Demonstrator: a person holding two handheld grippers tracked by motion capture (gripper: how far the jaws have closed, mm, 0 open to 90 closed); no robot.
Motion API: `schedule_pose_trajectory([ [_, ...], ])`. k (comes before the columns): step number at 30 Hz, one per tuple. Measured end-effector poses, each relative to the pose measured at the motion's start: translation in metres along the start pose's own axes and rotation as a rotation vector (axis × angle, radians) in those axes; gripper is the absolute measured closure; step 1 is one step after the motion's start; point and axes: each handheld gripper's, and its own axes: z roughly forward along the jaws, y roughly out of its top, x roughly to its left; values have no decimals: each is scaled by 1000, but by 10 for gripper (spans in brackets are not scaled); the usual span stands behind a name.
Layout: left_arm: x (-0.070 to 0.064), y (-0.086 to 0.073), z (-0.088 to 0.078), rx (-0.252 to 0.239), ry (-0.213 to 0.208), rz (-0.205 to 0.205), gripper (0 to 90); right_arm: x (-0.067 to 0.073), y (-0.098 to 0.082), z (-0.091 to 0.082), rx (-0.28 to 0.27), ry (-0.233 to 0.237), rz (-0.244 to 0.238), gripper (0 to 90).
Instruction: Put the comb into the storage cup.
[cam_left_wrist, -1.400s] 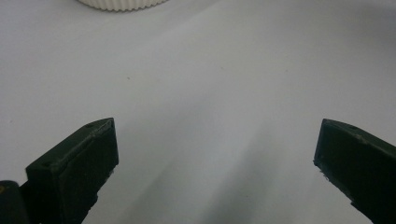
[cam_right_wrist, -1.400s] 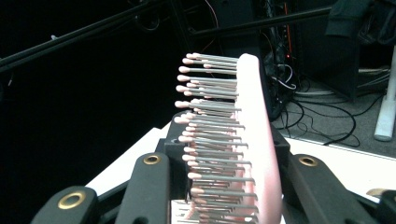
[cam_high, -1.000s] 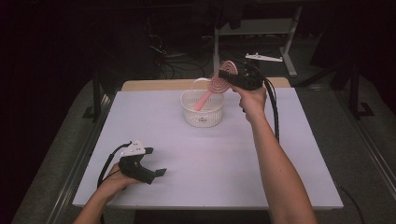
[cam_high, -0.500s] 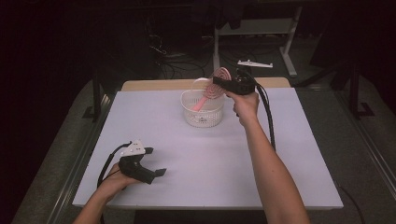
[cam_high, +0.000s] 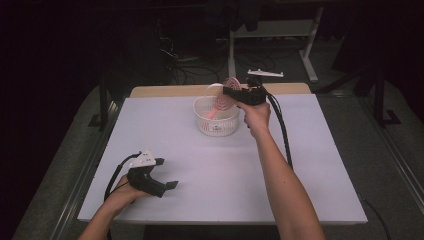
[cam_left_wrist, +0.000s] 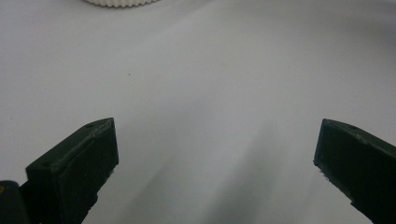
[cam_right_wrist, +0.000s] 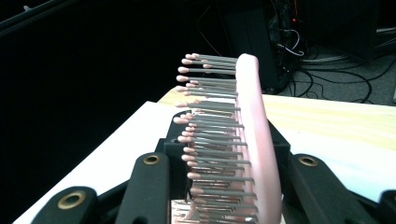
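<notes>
Right gripper (cam_high: 231, 92) clamped on the head of a pink hairbrush (cam_high: 214, 109), one jaw against the bristle side and the other against the smooth back. Head held up above the far rim of a white basket (cam_high: 216, 127), handle slanting down into it, near the far edge of the table (cam_high: 200, 190). Left gripper (cam_high: 167, 173) spread wide and holding nothing, low over the near left part of the table, well apart from the basket.

Probably a shaky hold: springy bristles under one jaw, seen close in the right gripper view around the hairbrush (cam_right_wrist: 257, 140), giving poor footing. Risk of the head twisting or sliding between the jaws of the right gripper (cam_right_wrist: 224, 186) on any quick turn. Risk also of the handle catching the basket wall and dragging or tipping what looks like a light basket, with no second grip steadying it. If let go from this height, possibly a bounce off the rim and out onto the table.

Hard to judge any contact between the handle's end and the basket floor; inside of the basket blurred in the high view. Lower head and handle cut off at the bottom of the right gripper view. In the left gripper view, open jaws of the left gripper (cam_left_wrist: 215, 158) over bare table, with a sliver of the basket (cam_left_wrist: 122, 2) clipped by the top edge.
</notes>
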Motion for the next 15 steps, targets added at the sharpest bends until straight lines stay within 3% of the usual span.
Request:
schedule_pose_trajectory([
  [15,0,0,0,-4,-1,-4,0,-12,-6,2,21,-8,23,621],
])
